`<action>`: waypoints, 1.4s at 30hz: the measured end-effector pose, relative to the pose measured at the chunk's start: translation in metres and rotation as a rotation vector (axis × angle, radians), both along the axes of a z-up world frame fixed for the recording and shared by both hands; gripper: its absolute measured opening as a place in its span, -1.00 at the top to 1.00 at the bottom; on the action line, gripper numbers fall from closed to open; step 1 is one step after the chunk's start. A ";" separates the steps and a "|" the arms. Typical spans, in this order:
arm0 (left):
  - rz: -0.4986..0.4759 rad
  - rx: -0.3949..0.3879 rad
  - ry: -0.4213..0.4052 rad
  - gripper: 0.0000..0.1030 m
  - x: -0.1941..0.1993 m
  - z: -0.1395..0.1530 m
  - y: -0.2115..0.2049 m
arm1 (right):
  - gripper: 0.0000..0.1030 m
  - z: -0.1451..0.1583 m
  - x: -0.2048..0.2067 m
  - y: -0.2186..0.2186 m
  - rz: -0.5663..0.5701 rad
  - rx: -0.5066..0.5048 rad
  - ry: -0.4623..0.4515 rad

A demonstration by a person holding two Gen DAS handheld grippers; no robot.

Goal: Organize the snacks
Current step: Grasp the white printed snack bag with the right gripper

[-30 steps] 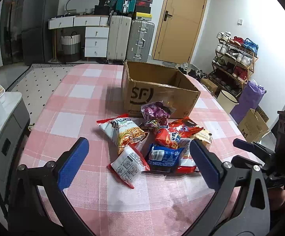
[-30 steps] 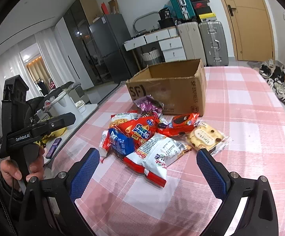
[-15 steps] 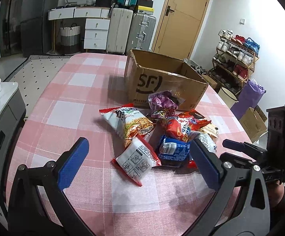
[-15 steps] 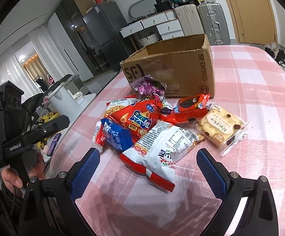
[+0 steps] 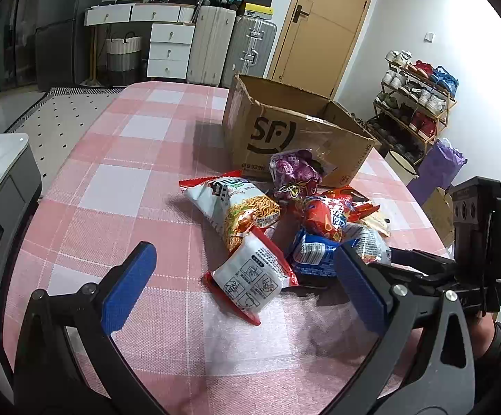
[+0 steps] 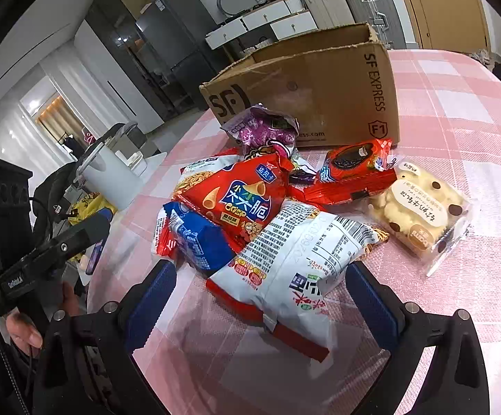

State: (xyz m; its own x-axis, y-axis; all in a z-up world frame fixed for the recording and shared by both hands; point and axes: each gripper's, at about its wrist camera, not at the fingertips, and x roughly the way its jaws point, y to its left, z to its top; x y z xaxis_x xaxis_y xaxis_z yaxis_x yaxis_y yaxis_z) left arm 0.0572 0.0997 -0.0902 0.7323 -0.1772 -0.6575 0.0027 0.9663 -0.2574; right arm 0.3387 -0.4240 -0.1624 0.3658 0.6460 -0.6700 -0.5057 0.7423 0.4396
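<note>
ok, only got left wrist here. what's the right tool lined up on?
Observer: The right tool is open, straddling a white crinkly snack bag with a barcode.
Operator: anything hidden behind the red bags?
Observer: A clear plastic pack of chocolate-chip cookies, flat on the pink checked tablecloth.
Operator: box front clear on that side?
Observer: No. A red foil cookie pack lies close to the brown cardboard box, by its near corner.
</note>
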 end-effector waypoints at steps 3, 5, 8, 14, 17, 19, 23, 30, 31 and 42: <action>0.002 -0.003 0.007 -0.98 0.003 -0.004 0.001 | -0.95 -0.002 0.004 0.000 -0.008 0.008 0.012; 0.005 -0.005 0.012 -0.98 0.004 -0.007 0.003 | -0.95 -0.004 0.007 0.002 -0.013 0.007 0.015; 0.010 -0.010 0.018 -0.98 0.006 -0.011 0.006 | -0.94 -0.006 0.009 0.004 -0.017 -0.005 0.020; 0.016 -0.015 0.034 -0.98 0.010 -0.016 0.007 | -0.58 -0.011 0.012 0.003 -0.037 -0.020 0.033; 0.018 -0.017 0.043 -0.98 0.010 -0.018 0.007 | -0.30 -0.011 0.015 0.002 -0.038 -0.023 0.031; 0.018 -0.015 0.046 -0.98 0.011 -0.018 0.006 | -0.12 -0.013 0.015 0.001 -0.034 -0.023 0.034; 0.017 -0.011 0.050 -0.98 0.008 -0.016 0.003 | 0.08 -0.014 0.016 -0.002 -0.033 0.001 0.038; 0.019 0.004 0.051 -0.98 0.005 -0.013 0.000 | 0.10 -0.008 0.007 -0.014 -0.036 0.032 0.012; 0.020 0.006 0.053 -0.98 0.005 -0.012 0.000 | 0.10 -0.006 0.005 -0.017 -0.040 0.039 0.004; 0.024 0.001 0.094 -0.98 0.009 -0.018 0.002 | 0.10 0.013 -0.017 -0.039 -0.029 0.076 -0.041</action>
